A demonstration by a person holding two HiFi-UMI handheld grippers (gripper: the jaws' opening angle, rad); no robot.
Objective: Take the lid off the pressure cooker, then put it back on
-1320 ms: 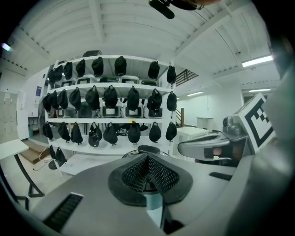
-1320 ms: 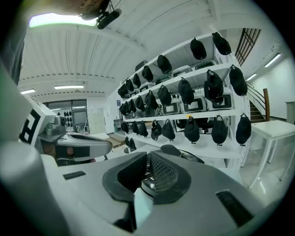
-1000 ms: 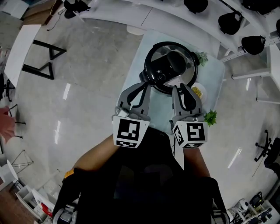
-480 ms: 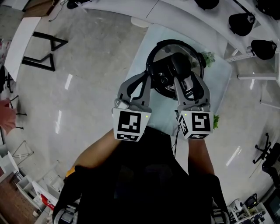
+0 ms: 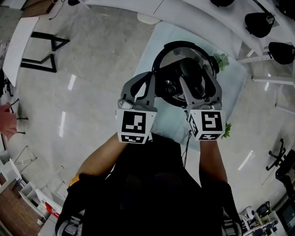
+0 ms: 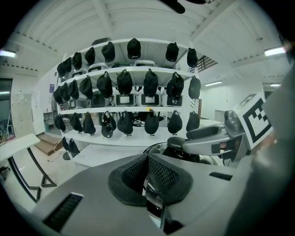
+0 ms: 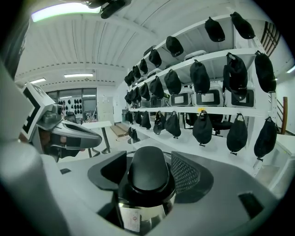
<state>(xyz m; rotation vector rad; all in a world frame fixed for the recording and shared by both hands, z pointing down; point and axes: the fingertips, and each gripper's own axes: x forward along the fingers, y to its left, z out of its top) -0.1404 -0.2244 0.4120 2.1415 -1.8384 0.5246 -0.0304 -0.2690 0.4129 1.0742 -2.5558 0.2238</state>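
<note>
Lab-like workroom, curved white tiered shelves [image 6: 133,138] hung with black caps [image 6: 150,83], glossy grey floor [image 5: 92,60], bright ceiling strip lights [image 7: 64,11].

Pressure cooker [image 5: 160,62] on table [image 5: 154,39], lid [image 5: 177,55] on top, plant [image 5: 222,60] just right of it, shelves [image 6: 133,69] behind table.

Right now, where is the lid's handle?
The handle sits right of centre in the head view, atop the pressure cooker's lid, between the right gripper's jaws, which have just been opening; the left gripper is beside it on the left.
</note>
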